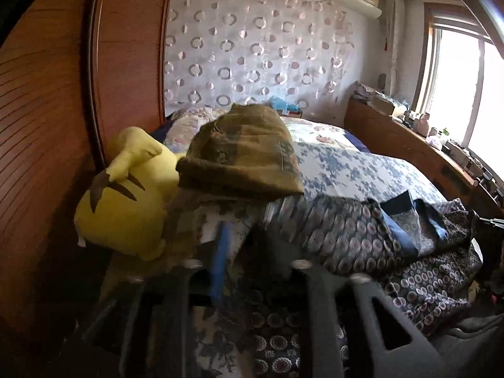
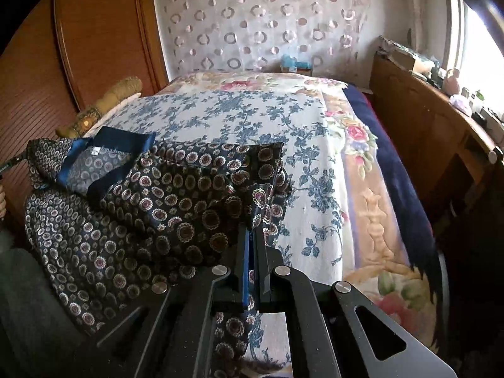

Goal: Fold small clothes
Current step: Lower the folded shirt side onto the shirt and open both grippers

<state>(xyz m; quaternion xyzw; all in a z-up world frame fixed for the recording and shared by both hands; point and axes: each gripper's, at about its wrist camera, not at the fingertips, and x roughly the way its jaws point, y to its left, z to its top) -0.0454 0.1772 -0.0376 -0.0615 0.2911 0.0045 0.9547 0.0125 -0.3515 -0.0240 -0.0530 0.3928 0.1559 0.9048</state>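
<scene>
Two claws work one garment (image 2: 163,189), a dark top patterned with rings and trimmed in blue, which lies bunched on the near left part of the bed (image 2: 239,116), over its floral sheet. The right claw (image 2: 252,236) is clamped on a fold of the garment's edge, the jaws nearly together with cloth pinched between them, probably to carry that edge across for a fold. In the left wrist view the left claw (image 1: 249,245) is blurred and its jaws stand partly apart. Cloth lies around them, but whether they press on any I cannot tell. The blue neckband faces up, toward the left side, so the top seems only roughly laid out. A yellow plush (image 1: 126,195) and a brown blanket (image 1: 242,148) sit by the wardrobe, clear of the work.
</scene>
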